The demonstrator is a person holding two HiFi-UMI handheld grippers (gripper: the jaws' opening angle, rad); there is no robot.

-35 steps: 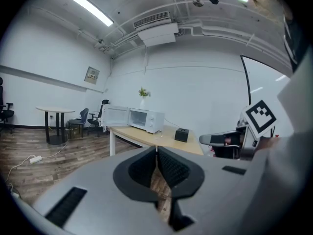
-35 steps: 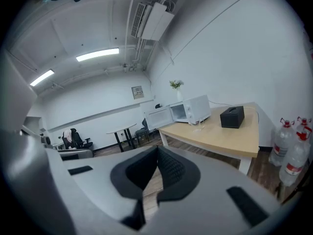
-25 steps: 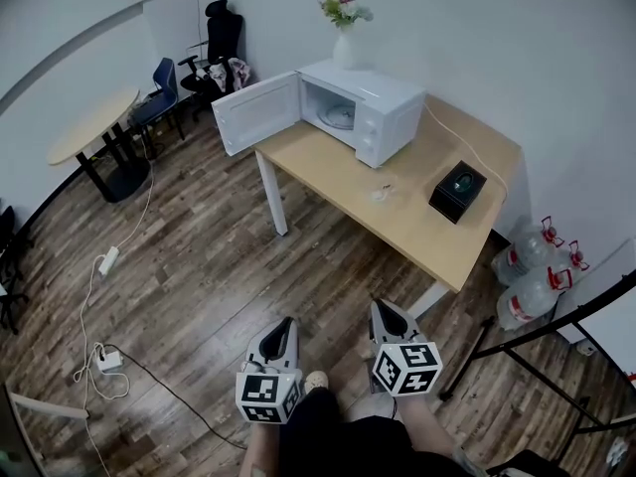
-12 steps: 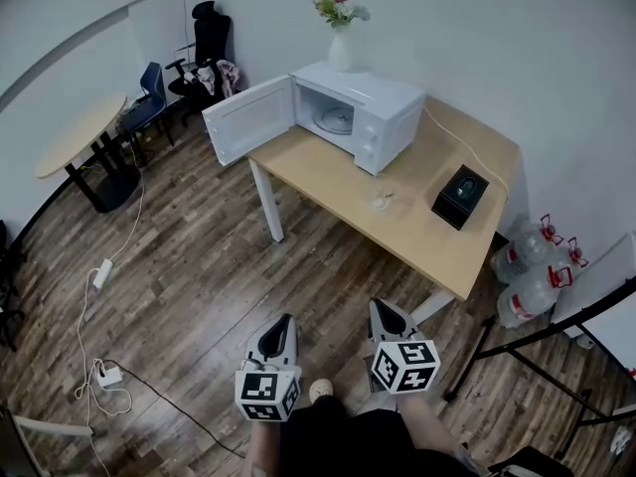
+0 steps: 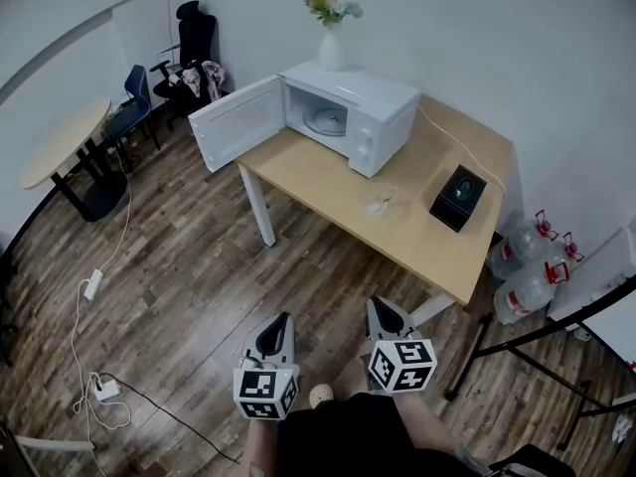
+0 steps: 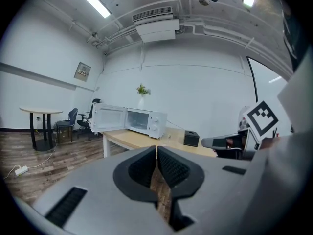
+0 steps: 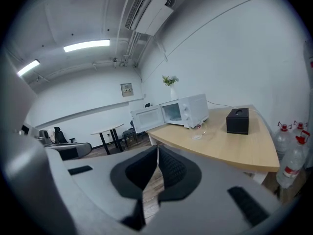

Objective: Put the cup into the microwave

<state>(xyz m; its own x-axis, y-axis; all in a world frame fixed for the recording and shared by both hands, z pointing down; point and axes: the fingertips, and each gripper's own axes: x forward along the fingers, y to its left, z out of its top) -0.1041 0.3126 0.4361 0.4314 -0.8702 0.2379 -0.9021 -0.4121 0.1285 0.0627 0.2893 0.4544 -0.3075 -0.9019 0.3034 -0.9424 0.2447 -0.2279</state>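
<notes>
Both grippers are empty and fully closed. The left gripper (image 5: 279, 326) and the right gripper (image 5: 386, 312) sit side by side at the lower centre of the head view. Each has its jaws pressed together with nothing between them, as each gripper view confirms. Neither is near the table (image 5: 328, 182), which occupies the upper centre of the frame.

Task progress: no part of the transfer is complete. The cup (image 5: 383, 202) stands on the tabletop, well apart from both grippers. It lies between the microwave (image 5: 370, 117) and a black box (image 5: 457, 197), just in front of the microwave's control side. The microwave door (image 5: 234, 124) is swung wide open toward the left of the frame, so the cavity and its turntable are accessible. Remaining steps, as judged: approach the table, grasp the cup, carry it into the cavity, release it.

Cup appearance: small, clear, glass-like and upright, hard to distinguish against the pale wood. Its contents, if any, cannot be determined.
</notes>
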